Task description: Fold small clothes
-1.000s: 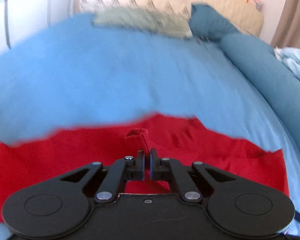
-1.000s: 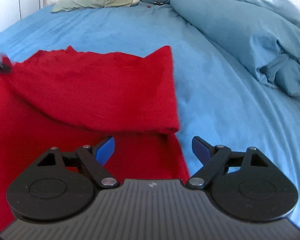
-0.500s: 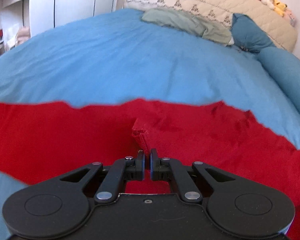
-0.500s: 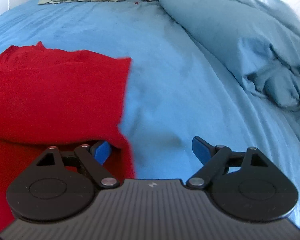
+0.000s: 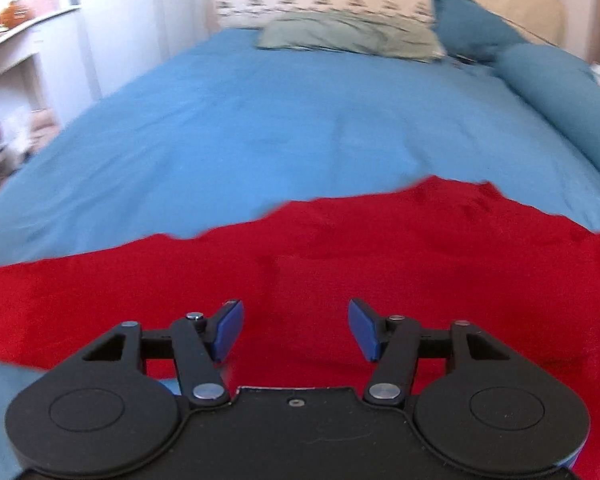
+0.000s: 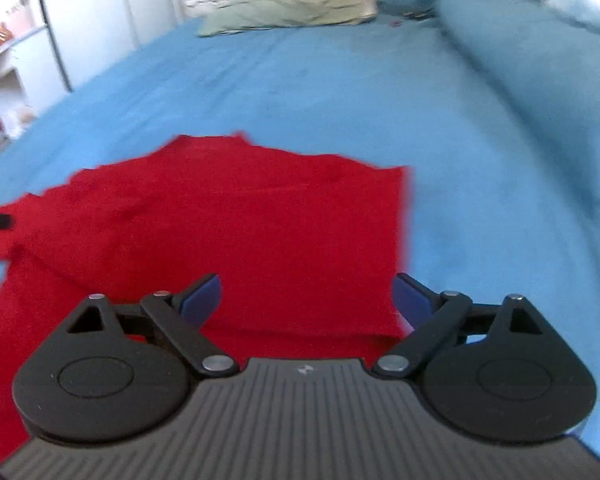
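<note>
On the blue bed (image 5: 300,128) lies your red garment (image 5: 380,256), spread flat under both grippers. Your left gripper (image 5: 296,326) has its jaws apart with nothing between them, and your right gripper (image 6: 306,300) is spread wide and empty too. Only the right view shows the garment's folded layer with its straight right edge (image 6: 404,240) and the crumpled duvet (image 6: 540,60). The left view shows the garment's ragged far edge. A green pillow (image 5: 348,36) sits at the headboard. You have no legible writing in either view.
</note>
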`<state>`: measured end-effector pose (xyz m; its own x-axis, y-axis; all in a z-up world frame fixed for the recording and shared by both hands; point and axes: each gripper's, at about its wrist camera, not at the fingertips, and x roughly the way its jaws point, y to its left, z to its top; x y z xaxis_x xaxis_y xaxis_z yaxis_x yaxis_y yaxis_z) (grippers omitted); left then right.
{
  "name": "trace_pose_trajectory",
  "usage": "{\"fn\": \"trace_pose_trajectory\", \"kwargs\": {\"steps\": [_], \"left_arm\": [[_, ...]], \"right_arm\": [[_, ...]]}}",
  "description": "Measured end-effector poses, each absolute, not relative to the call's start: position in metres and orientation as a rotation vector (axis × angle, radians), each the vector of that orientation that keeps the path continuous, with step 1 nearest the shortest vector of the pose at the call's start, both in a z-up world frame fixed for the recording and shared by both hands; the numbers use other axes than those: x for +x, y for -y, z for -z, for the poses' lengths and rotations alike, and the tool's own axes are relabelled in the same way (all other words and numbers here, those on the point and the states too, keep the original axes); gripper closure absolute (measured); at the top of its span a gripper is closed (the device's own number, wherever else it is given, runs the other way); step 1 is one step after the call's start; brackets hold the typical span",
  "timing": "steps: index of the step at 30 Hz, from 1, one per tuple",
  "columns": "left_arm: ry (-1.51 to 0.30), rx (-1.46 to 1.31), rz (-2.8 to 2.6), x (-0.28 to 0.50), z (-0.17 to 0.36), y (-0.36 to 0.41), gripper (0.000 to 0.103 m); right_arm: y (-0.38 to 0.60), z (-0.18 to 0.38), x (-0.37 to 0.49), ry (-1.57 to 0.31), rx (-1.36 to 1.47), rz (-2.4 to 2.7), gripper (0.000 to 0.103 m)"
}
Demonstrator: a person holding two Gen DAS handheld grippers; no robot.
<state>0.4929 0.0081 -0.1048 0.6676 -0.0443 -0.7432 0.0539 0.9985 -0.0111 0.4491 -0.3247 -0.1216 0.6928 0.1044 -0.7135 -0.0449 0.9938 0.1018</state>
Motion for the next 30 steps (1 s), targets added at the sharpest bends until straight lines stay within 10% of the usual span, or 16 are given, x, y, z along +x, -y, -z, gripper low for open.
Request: {"fn": "trace_pose_trajectory", "kwargs": {"steps": [30], "left_arm": [[-0.946,0.006,0.098,0.519,0.154,0.018,0.040]], "right_arm": [[0.353,0.154,0.560,-0.786,0.181,0.233,0.000]]}}
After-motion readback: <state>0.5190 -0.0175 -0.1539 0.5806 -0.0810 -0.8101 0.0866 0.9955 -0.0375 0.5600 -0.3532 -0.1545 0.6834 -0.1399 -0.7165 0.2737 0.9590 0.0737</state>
